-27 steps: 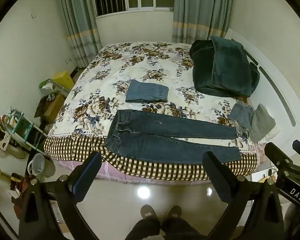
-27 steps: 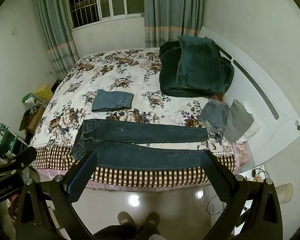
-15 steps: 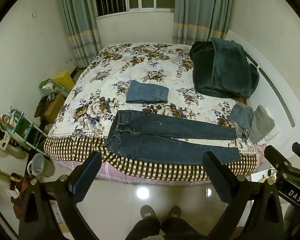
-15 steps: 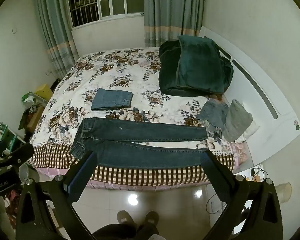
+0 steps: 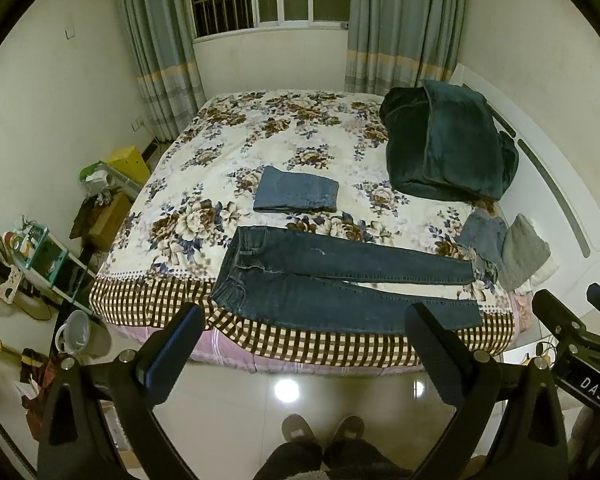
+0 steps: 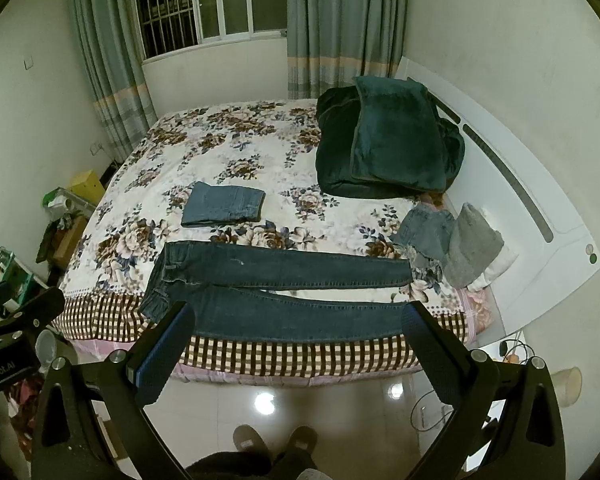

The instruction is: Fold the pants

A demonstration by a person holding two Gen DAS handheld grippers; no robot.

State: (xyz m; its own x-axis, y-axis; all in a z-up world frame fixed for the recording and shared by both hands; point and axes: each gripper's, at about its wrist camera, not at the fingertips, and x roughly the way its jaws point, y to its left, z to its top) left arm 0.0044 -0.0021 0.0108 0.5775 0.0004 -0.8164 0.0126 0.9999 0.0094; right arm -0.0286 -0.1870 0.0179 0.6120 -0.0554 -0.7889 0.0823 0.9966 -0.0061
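Above the floor, both grippers [image 5: 304,336] [image 6: 300,334] wide, empty.

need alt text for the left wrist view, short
Dark jeans lie flat and unfolded along the near edge of a floral bed, waistband to the left. The open left gripper hangs above the floor before the bed, holding nothing. Beyond lie folded jeans and a green blanket.

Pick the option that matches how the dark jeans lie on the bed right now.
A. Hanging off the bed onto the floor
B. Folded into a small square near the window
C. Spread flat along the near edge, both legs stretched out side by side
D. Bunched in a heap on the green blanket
C: the dark jeans lie flat along the near edge of the bed, waistband to the left and both legs stretched out to the right.
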